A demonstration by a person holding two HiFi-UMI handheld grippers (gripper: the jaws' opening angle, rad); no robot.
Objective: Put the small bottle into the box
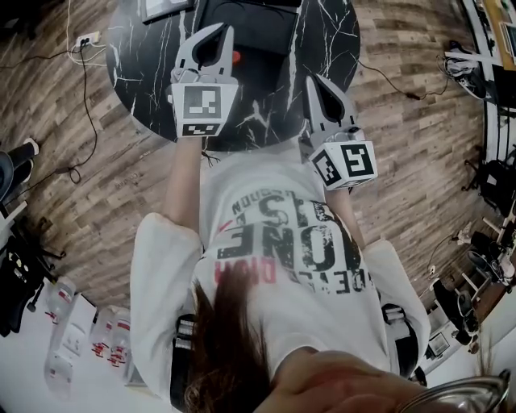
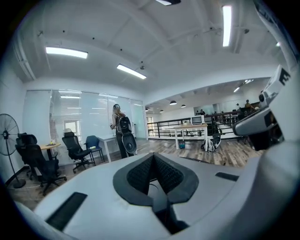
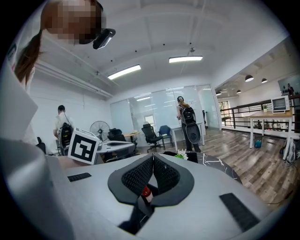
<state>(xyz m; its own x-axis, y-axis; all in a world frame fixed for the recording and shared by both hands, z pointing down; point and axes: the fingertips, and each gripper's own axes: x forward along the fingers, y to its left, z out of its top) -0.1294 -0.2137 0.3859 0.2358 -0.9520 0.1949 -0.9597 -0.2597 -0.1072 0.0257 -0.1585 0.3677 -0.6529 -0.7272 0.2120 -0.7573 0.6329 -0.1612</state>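
Both forearms reach forward over the dark table (image 1: 266,121), grippers nearly level. The left gripper (image 1: 226,31) and right gripper (image 1: 311,81) have their jaws pressed together, empty. The red-topped small bottle (image 1: 235,56) stands beside the left tip, against the black box (image 1: 258,24)

Table (image 1: 145,77) glossy blk marble-look; floor (image 1: 419,133) wood planks.

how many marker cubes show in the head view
2. One marker cube sits on the left gripper, over the black table; the other is on the right gripper, nearer the person's shirt. None looks hidden.
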